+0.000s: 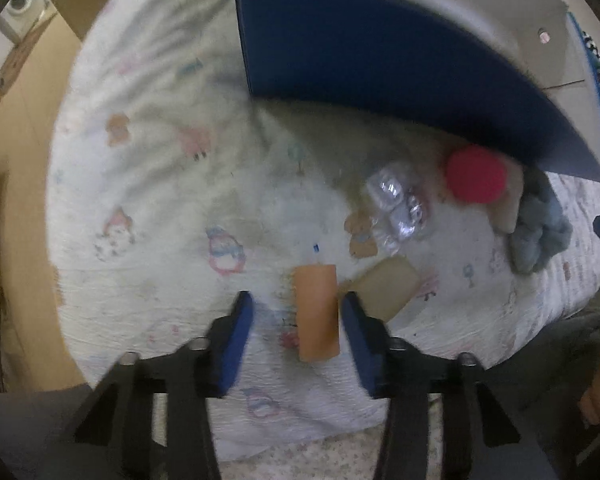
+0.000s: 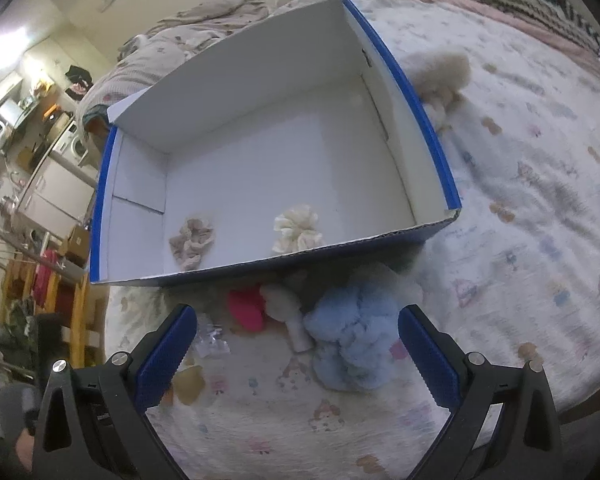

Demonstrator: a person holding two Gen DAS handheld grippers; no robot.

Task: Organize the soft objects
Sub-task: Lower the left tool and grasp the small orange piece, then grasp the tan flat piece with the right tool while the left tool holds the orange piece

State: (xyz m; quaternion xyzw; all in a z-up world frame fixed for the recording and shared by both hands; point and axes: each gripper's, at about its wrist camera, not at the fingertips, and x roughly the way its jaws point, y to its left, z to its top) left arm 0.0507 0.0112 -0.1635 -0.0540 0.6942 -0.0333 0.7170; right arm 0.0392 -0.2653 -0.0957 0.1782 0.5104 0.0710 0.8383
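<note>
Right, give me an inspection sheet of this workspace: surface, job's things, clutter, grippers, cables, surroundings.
Surface: bed cover with a pale cartoon print, wrinkled.
Job's things: blue box, open, white inside, holding a beige scrunchie and a cream scrunchie. In front of it lie a blue fluffy item, a red soft item, a white fuzzy item and a tan sponge block.
Clutter: clear plastic wrapper; flat tan pad.
Grippers: left gripper straddles the tan sponge block, pads not pressing; right gripper open, nothing between its fingers.
Cables: nothing seen.
Surroundings: crowded shelves beside the bed.
</note>
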